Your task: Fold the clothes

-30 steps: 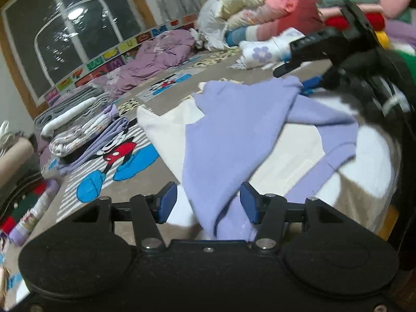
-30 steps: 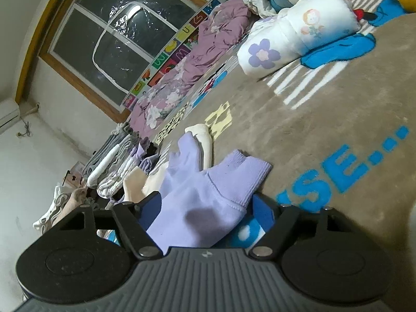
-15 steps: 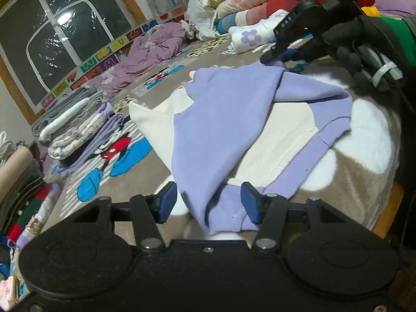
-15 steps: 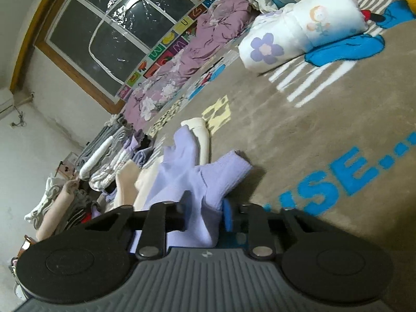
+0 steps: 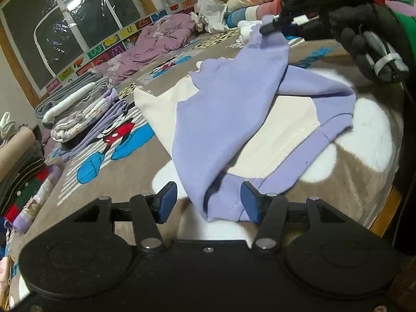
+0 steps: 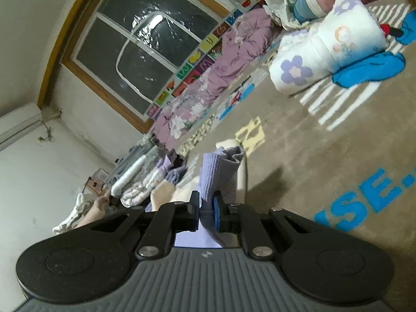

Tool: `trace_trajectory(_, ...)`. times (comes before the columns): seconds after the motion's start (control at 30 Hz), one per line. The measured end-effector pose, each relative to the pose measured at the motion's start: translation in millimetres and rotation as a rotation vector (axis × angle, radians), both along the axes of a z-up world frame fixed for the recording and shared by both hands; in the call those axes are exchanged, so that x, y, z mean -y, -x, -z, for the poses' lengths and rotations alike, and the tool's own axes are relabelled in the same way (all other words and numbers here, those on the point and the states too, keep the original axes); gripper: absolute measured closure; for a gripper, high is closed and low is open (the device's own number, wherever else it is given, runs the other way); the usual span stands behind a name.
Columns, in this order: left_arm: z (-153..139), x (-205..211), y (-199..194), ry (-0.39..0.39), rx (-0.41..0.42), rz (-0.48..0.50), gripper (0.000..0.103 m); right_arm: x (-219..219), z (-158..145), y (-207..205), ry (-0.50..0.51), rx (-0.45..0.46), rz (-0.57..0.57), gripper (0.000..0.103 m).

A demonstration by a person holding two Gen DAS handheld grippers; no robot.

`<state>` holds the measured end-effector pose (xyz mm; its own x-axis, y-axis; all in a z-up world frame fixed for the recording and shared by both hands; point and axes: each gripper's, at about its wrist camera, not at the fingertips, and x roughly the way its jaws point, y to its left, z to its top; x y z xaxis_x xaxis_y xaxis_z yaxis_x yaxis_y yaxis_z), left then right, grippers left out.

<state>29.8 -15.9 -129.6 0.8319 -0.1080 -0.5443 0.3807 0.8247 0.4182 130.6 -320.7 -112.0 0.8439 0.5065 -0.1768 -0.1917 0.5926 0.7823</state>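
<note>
right claw [image 6: 206,209] | jaws just closed on lilac cuff [image 6: 218,171] | sleeve [image 5: 249,83] lifted off blanket [image 5: 364,171]

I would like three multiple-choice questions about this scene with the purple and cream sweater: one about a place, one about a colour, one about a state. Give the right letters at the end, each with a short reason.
1. Where does the folded floral blanket lie?
A. on the patterned bed cover
B. on the window sill
C. inside a drawer

2. What colour is the sleeve cuff in the right gripper?
A. red
B. light purple
C. green

3. How does the left gripper stand?
A. shut on the sweater hem
B. open, with the sweater hem between its fingers
C. shut on a sock

Answers:
1 A: it rests on the bed cover beside the cartoon print.
2 B: the ribbed cuff between the pads is light purple; those jaws have just been closing on it.
3 B: both blue pads stand apart, not pressing the sweater.
</note>
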Motion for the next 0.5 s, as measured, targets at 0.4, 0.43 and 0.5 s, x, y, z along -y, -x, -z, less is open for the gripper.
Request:
trace_trajectory(0.4, 5.9, 13.0, 7.1, -0.115, 0.042, 0.027, 0.051, 8.0, -12.9, 11.1, -0.070, 0.081, -0.018, 0.092)
trace_trajectory(0.43, 7.5, 15.8, 8.5, -0.144, 0.052, 0.038, 0.052, 8.2, -13.4, 11.2, -0.071, 0.084, -0.020, 0.092)
trace_trajectory(0.5, 9.1, 18.2, 9.4, -0.172, 0.059, 0.054, 0.054, 8.5, -13.7, 11.0, -0.073, 0.086, -0.024, 0.093)
